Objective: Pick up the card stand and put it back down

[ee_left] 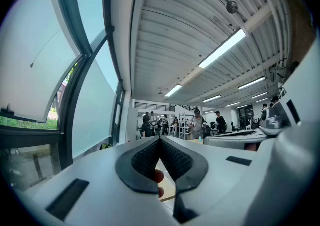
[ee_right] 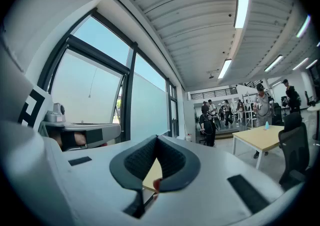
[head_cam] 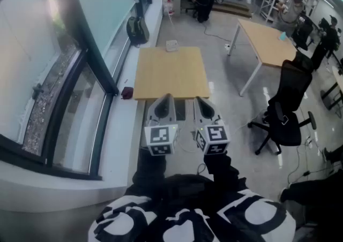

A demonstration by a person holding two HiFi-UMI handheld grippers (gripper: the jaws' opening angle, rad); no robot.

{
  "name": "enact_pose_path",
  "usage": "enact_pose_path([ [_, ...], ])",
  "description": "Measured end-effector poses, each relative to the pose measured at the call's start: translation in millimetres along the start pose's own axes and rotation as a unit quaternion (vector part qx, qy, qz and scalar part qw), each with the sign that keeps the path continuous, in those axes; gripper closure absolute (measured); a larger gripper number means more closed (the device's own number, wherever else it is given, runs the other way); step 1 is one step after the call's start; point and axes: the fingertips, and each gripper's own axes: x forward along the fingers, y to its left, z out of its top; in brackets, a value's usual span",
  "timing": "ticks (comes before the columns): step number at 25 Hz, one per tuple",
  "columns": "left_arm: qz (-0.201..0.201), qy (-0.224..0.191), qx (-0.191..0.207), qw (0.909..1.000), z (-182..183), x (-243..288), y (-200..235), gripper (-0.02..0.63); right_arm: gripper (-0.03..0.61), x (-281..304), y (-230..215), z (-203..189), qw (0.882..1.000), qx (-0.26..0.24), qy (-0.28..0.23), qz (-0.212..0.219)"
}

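The smooth grey left gripper (head_cam: 166,98) and right gripper (head_cam: 199,99), lower centre, have their black textured pads (ee_left: 143,161) closed together on nothing. The small pale card stand (head_cam: 171,45) sits upper centre, at the far edge of the square light-wood table (head_cam: 161,77).

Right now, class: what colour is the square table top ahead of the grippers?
The table top is light tan wood; the head view shows it best.
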Motion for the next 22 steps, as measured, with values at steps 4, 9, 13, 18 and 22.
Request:
enact_pose_path([
  [4,-0.014,0.005,-0.009,0.9999,-1.8,5.2,3.5,0.615,0.560,10.5,3.7,-2.2,1.000,0.003,0.003,-0.006],
  [9,-0.024,0.013,-0.011,0.9996,-9.6,8.4,25.0,0.615,0.560,30.8,19.3,-7.5,1.000,0.013,0.007,-0.012],
  [13,-0.015,0.025,-0.028,0.9992,-22.8,12.6,50.5,0.615,0.560,44.2,32.0,-17.8,0.999,0.027,0.016,-0.013],
  [18,-0.014,0.034,-0.045,0.9983,-33.8,23.8,57.4,0.615,0.560,61.0,29.7,-20.3,0.999,0.027,0.024,-0.007],
  [22,-0.010,0.037,-0.044,0.9983,-42.0,49.9,55.6,0.615,0.560,86.1,15.3,-26.2,0.999,0.034,0.026,0.008],
])
